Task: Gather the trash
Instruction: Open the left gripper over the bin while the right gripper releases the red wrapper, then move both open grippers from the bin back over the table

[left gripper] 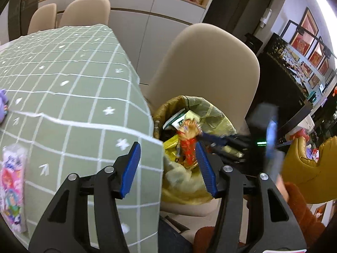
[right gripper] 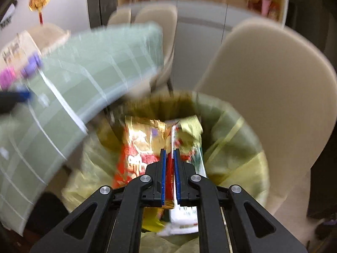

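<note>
My right gripper (right gripper: 170, 154) is closed narrow on a snack wrapper (right gripper: 137, 145), a red and gold foil packet, and with it a thin white packet (right gripper: 185, 217) is pinched too. Both hang above the trash bin (right gripper: 238, 139), which has a yellow-green liner and stands on the floor between the table and a beige chair (right gripper: 273, 80). In my right wrist view the wrapper runs from the jaws toward 12 o'clock, so I judge its long axis lies along the fingers, with the free end pointing down into the bin. The view is blurred, so I cannot read the print.

I think the wrapper is very light, soft and crinkly, and also slippery, as foil is. It will bend and not keep its form. A pinch near one edge or a corner is enough; no force is needed, and nothing can break. It may cling to the pads on release.

My left gripper (left gripper: 168, 166) is open at a middle width and holds nothing. It hovers over the corner of the green checked tablecloth (left gripper: 63, 73). On the cloth, at 9 o'clock of the left view, lies a pink printed packet (left gripper: 12, 189), perhaps the next piece.
</note>
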Motion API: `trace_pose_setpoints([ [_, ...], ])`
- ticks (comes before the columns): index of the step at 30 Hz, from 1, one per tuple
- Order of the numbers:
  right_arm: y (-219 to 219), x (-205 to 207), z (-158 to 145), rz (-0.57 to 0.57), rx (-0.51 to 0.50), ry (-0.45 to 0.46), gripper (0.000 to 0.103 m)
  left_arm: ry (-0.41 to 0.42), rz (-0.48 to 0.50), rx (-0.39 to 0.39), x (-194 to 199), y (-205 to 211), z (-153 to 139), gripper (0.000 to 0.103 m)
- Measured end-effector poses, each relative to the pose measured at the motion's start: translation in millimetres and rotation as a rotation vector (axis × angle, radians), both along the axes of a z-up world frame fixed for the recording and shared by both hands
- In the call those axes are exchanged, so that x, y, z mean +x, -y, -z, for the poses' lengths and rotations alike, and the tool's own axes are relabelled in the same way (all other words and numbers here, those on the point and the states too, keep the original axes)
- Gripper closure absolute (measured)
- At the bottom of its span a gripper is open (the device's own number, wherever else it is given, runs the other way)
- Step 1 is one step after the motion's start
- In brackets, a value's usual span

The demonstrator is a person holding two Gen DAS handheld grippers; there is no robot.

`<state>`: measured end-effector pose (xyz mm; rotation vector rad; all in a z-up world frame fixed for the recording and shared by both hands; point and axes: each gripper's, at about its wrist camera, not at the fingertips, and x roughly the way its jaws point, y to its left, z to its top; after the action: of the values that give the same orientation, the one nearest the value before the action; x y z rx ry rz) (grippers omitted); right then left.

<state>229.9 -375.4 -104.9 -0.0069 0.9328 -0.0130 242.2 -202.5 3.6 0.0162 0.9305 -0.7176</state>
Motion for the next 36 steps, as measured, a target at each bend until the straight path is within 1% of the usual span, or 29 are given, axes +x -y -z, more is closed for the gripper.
trace_pose_setpoints([
  [3,3,4,16,0.019,-0.001,-0.068,0.094,0.011,-0.019,-0.005,-1,-16,-3,0.051],
  [5,6,3,17,0.029,0.009,-0.074,0.094,0.012,-0.031,-0.009,-1,-25,-4,0.050],
  [7,8,-2,9,0.034,0.038,-0.050,0.093,0.011,-0.047,-0.017,1,-33,-4,0.050],
  [9,10,-7,1,0.045,0.047,-0.029,0.092,0.007,-0.061,-0.025,3,-40,-4,0.049],
  [13,14,-18,-16,0.064,0.049,0.007,0.084,0.011,-0.077,-0.036,4,-56,-7,0.048],
  [15,14,-25,-27,0.076,0.056,0.035,0.082,0.025,-0.082,-0.039,4,-67,-10,0.045],
  [18,13,-32,-42,0.082,0.070,0.071,0.082,0.052,-0.104,-0.039,1,-84,-15,0.045],
  [22,1,-38,-61,0.074,0.095,0.116,0.082,0.076,-0.151,-0.039,5,-110,-18,0.045],
  [27,-31,-41,-89,0.018,0.121,0.194,0.081,0.090,-0.253,-0.047,16,-156,-21,0.045],
  [30,-59,-40,-106,-0.050,0.143,0.234,0.081,0.105,-0.308,-0.045,20,-184,-22,0.045],
  [33,-88,-37,-119,-0.114,0.144,0.257,0.081,0.126,-0.372,-0.036,23,-217,-24,0.045],
  [36,-117,-35,-124,-0.182,0.147,0.263,0.081,0.130,-0.451,-0.027,27,-255,-23,0.045],
])
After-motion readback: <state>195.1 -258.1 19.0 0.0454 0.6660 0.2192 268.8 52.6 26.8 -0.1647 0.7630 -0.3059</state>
